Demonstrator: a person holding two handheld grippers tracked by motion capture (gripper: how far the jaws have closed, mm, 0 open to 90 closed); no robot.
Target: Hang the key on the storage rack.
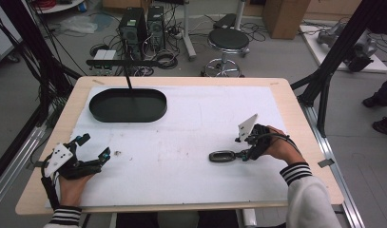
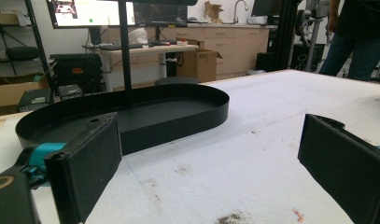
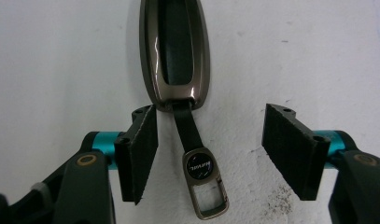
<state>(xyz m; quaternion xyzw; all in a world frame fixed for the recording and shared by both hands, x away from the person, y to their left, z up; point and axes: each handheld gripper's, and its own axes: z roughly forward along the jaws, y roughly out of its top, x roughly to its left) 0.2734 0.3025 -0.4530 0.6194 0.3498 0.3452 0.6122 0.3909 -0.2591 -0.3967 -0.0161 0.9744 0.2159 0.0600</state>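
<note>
Right gripper [image 3: 211,154] spread around the key fob's [image 3: 176,51] strap [image 3: 187,130], not yet pinching, ready to squeeze and lift toward the far-left black tray [image 1: 128,105]; left gripper [image 1: 92,148] spread, resting empty.

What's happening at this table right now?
A person sits at a white-covered table with a hand-held gripper in each hand. The right gripper is set over a car key fob lying flat, its strap and metal clip between the open fingers, which do not press on it. The left gripper rests open near the table's edge, holding nothing. A black oval tray sits at the far side.
</note>
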